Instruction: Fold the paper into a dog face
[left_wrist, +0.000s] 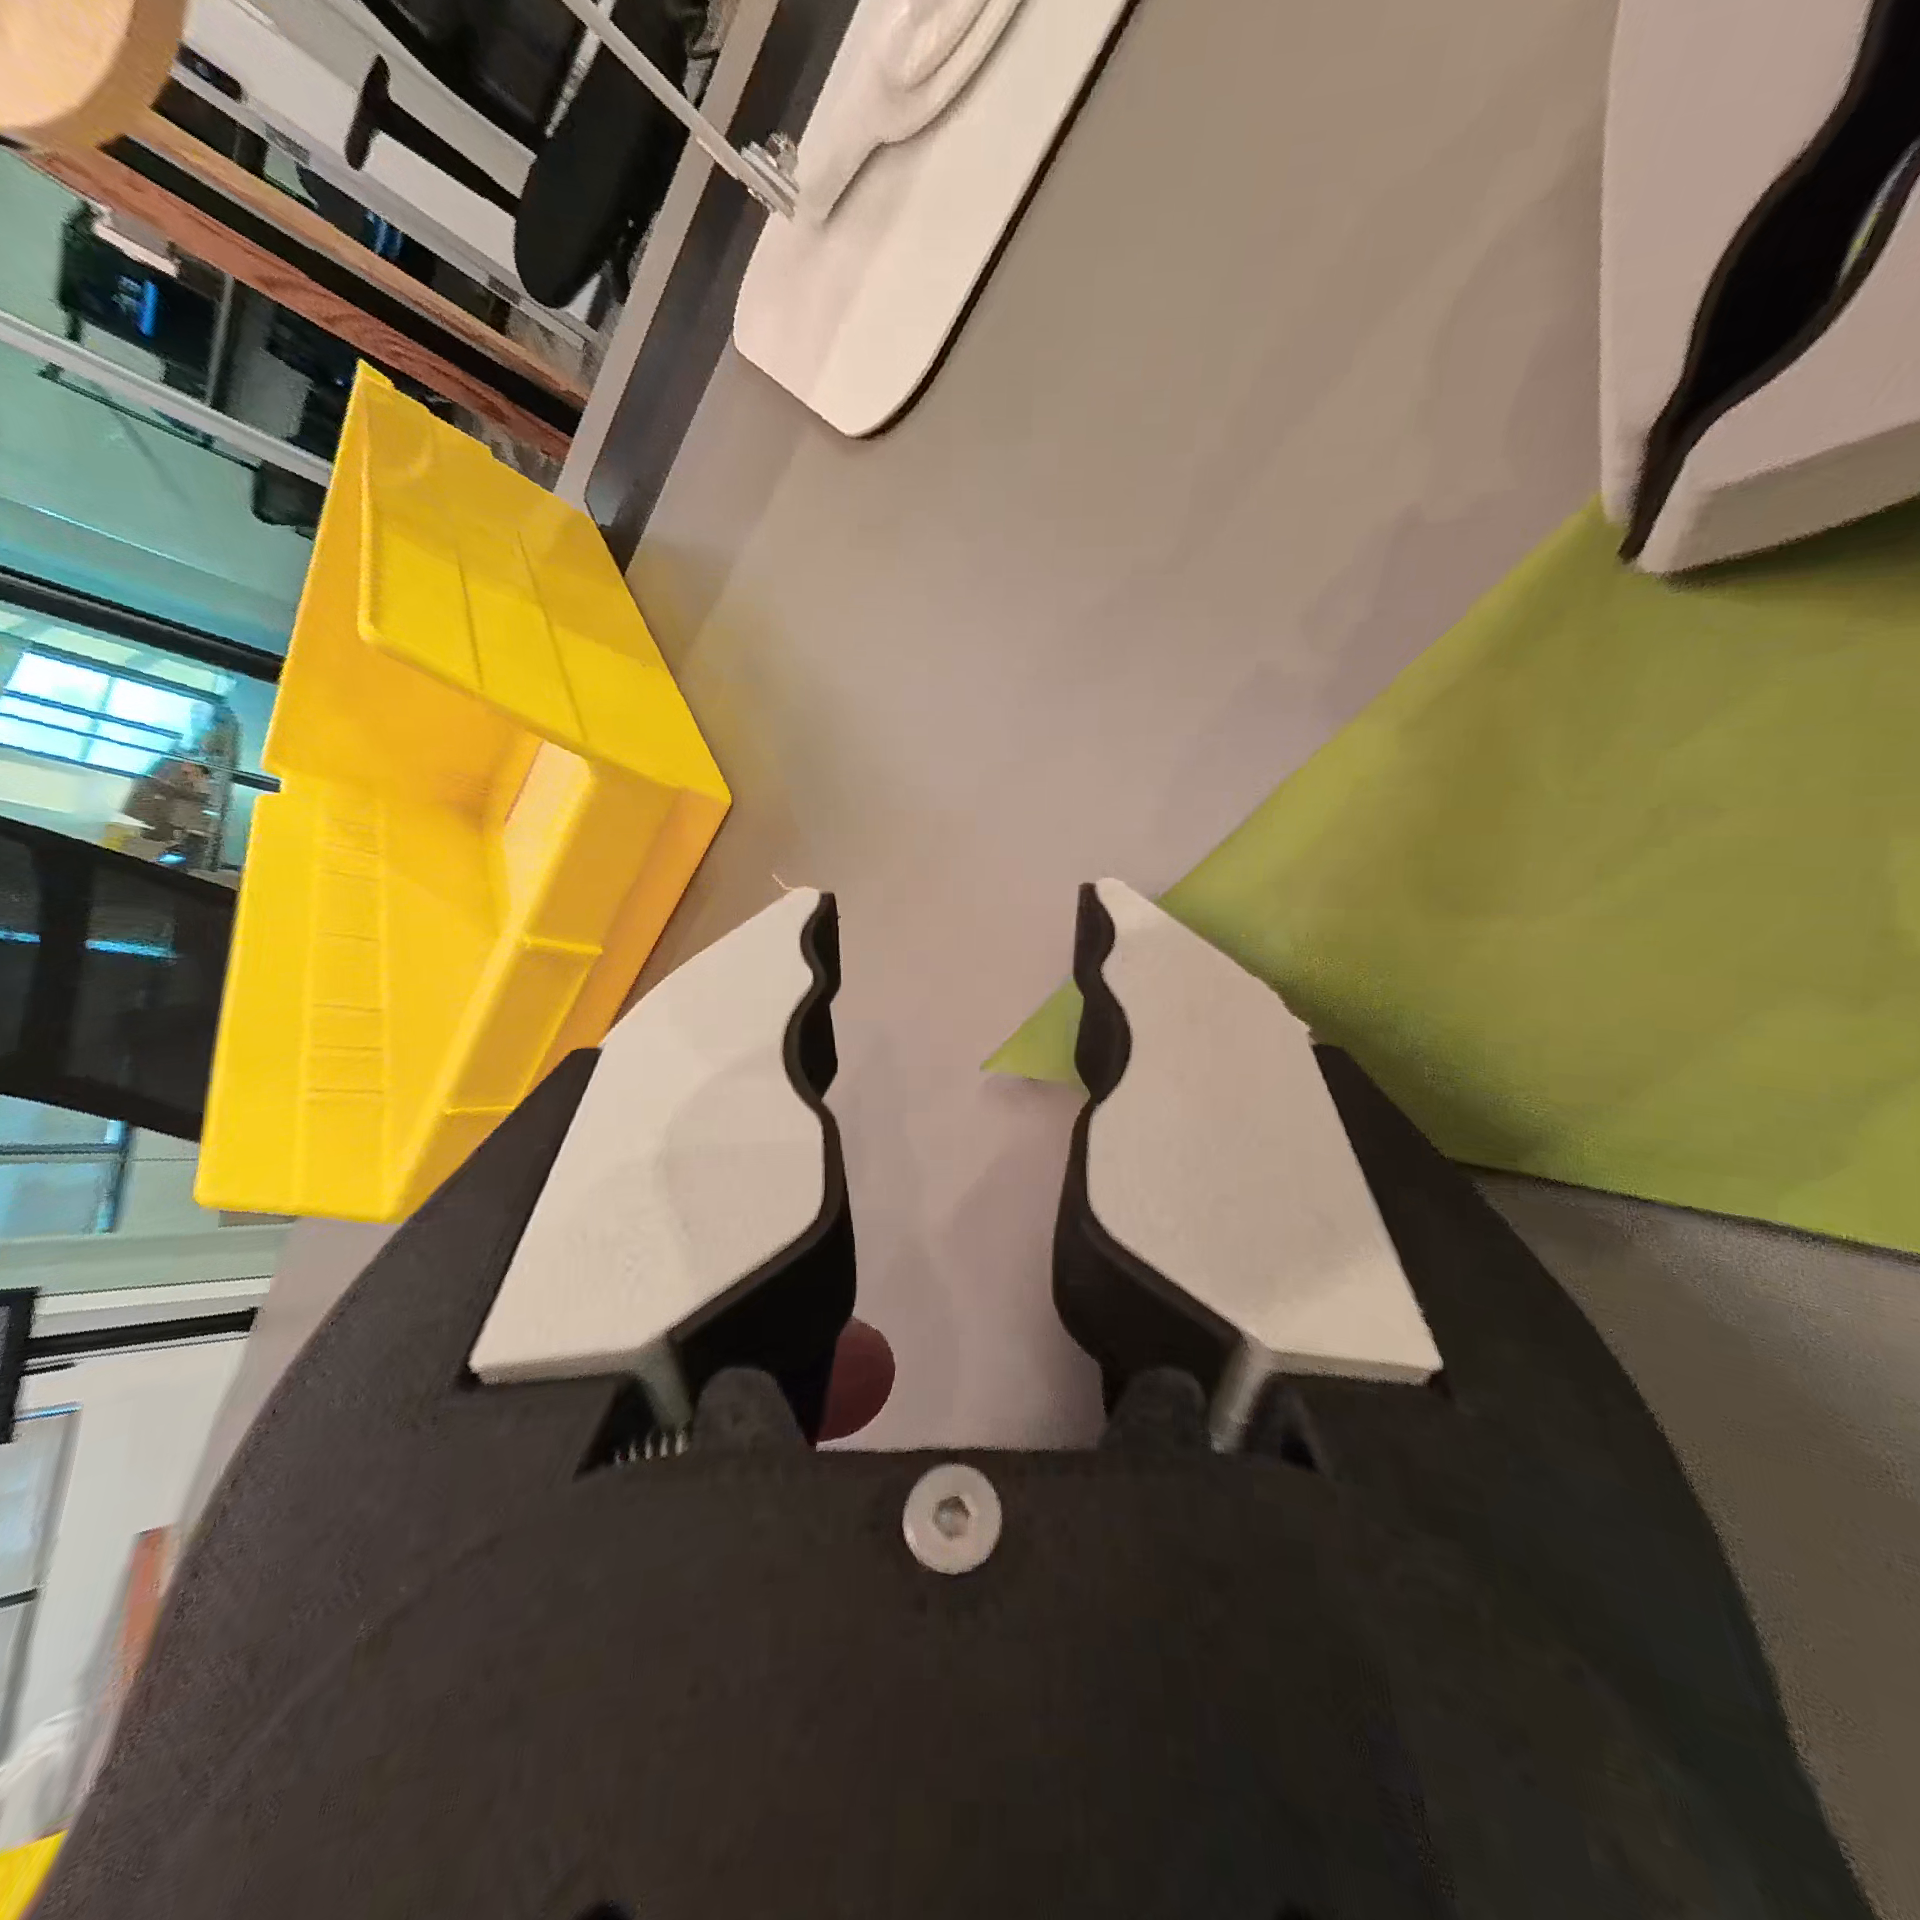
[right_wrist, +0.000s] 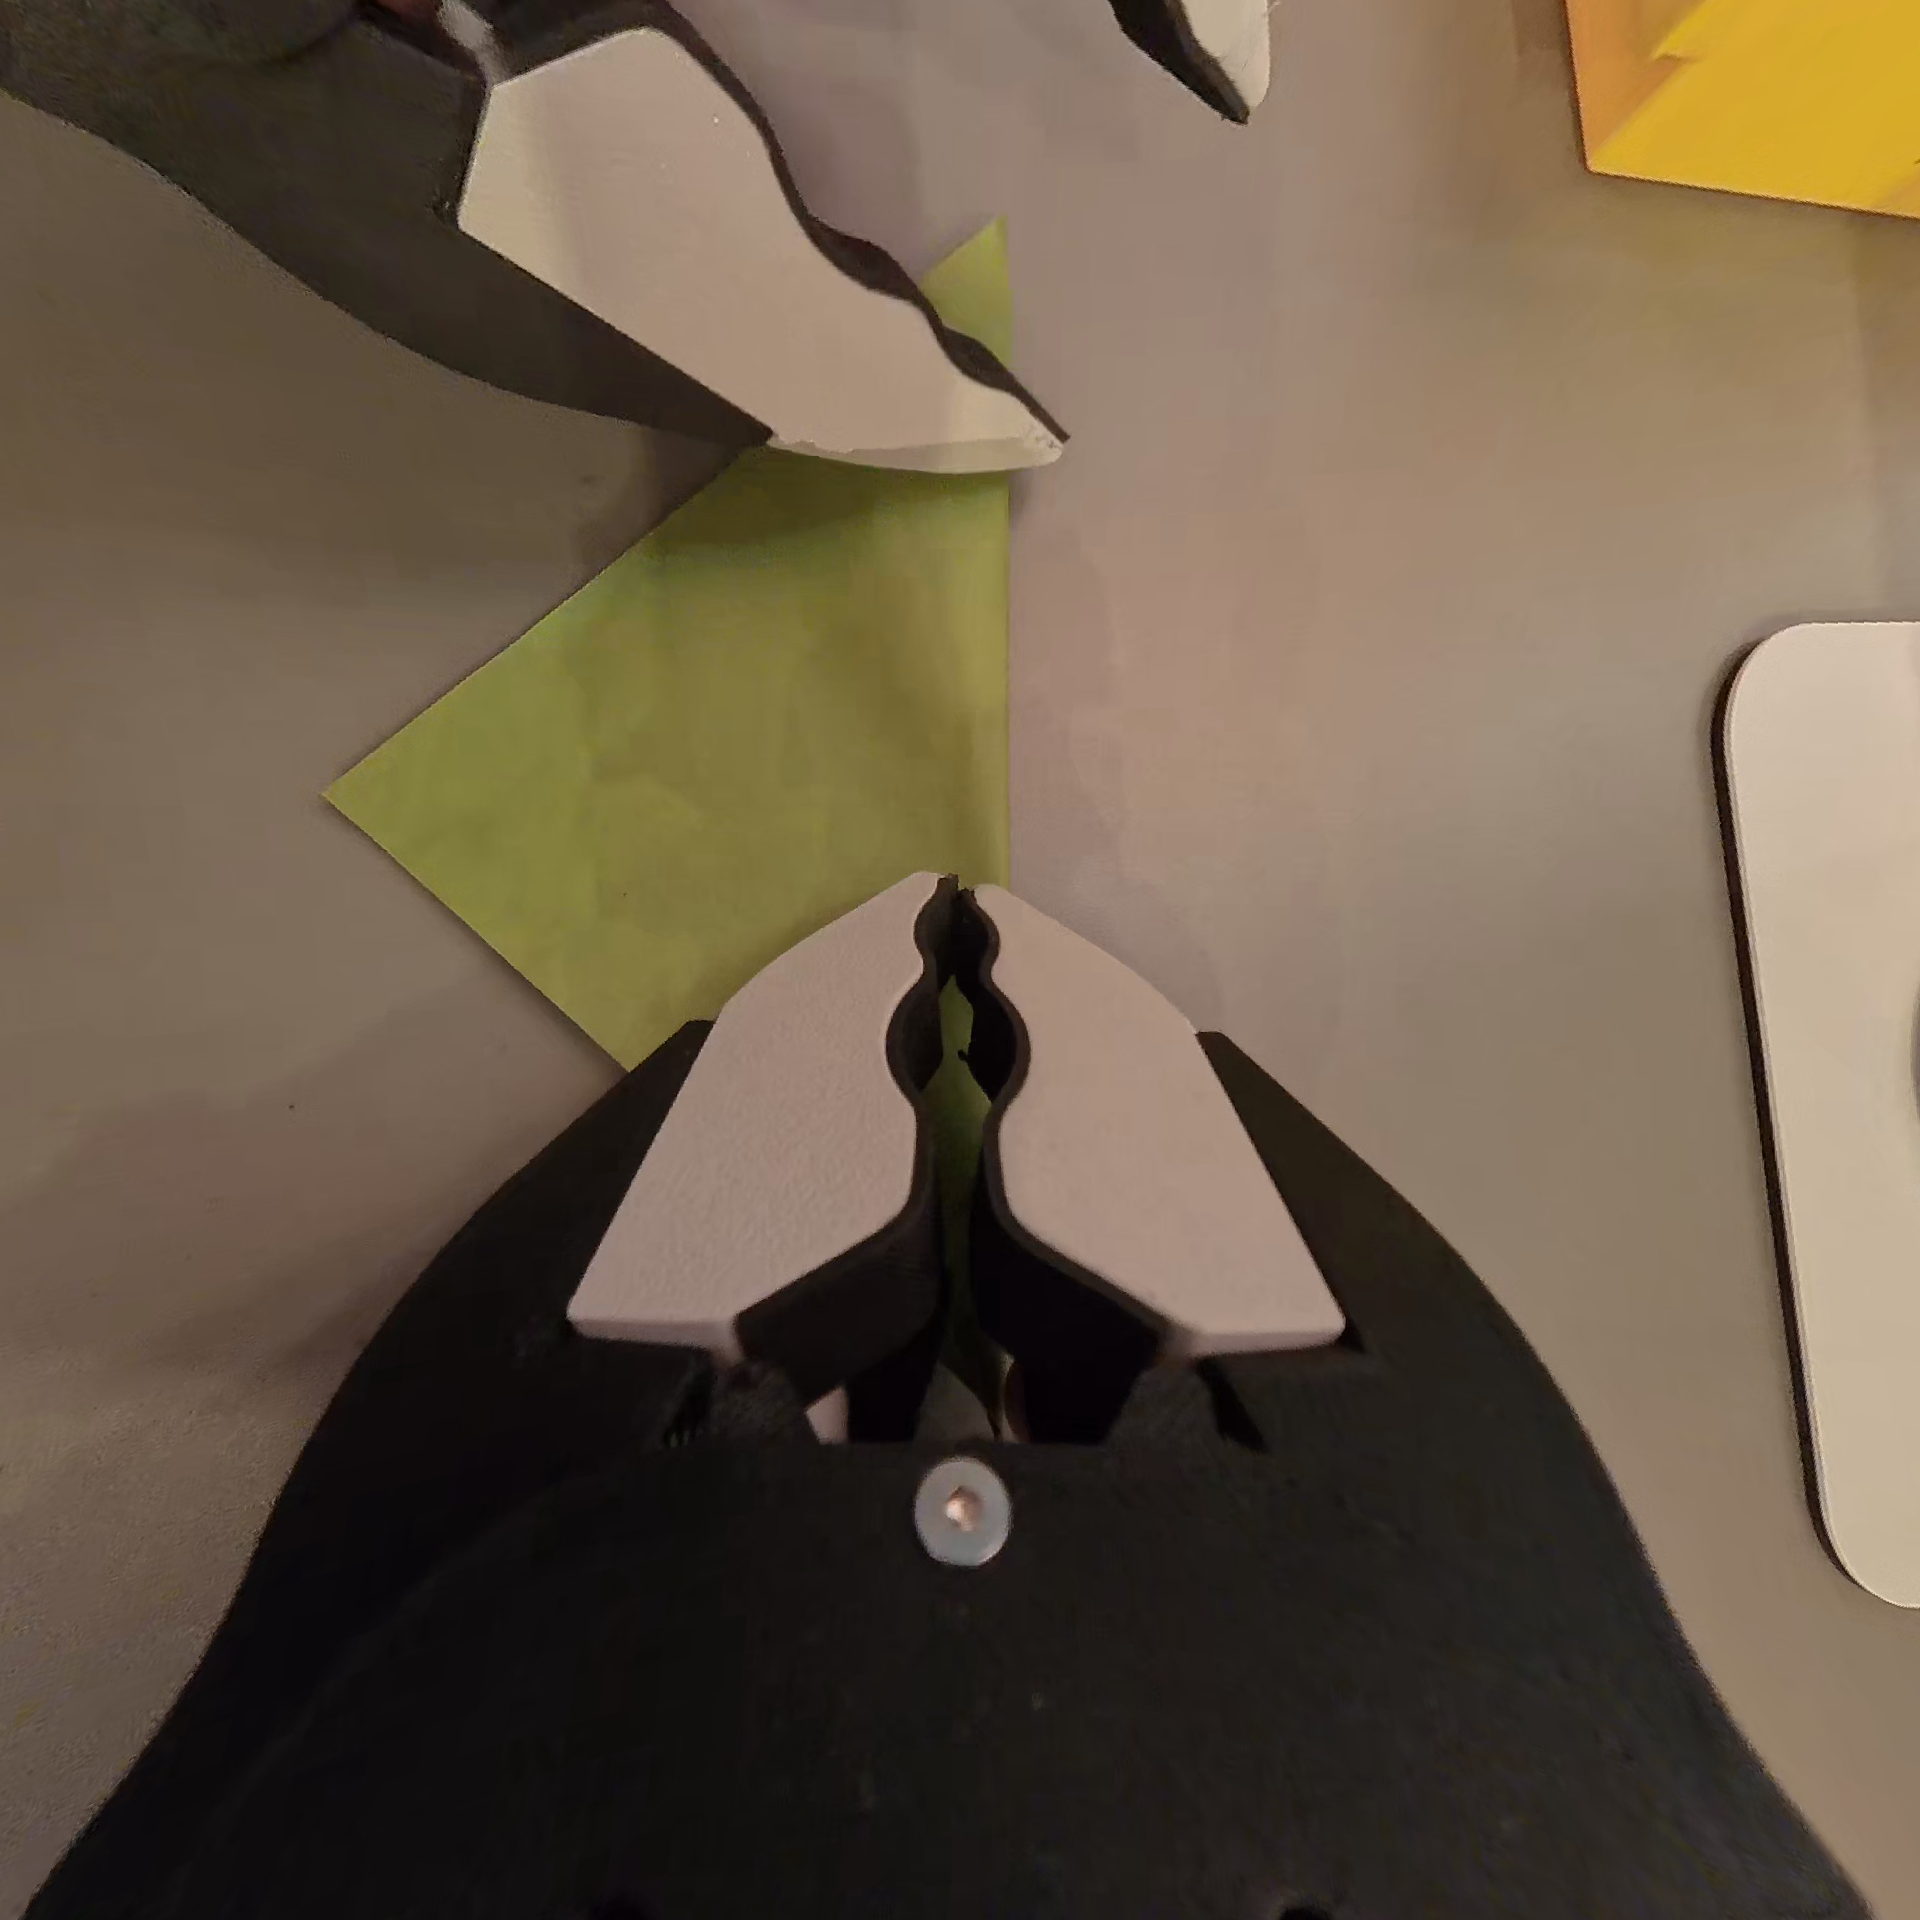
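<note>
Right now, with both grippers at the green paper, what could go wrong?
1. The right gripper is shut over the green paper near its straight edge; dragging may shift the fold.
2. The left gripper is open, one finger over the paper's far corner; closing there could crumple it.

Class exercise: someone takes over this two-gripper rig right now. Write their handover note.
Left gripper: open, empty, at one tip of the green paper triangle.
Right gripper: shut, over the paper's straight edge near the other tip; pinching or pressing, cannot tell.
Paper lies flat on the grey table; yellow plastic bin and white mat nearby.
Done: triangle fold.
Left: ears, nose.
</note>
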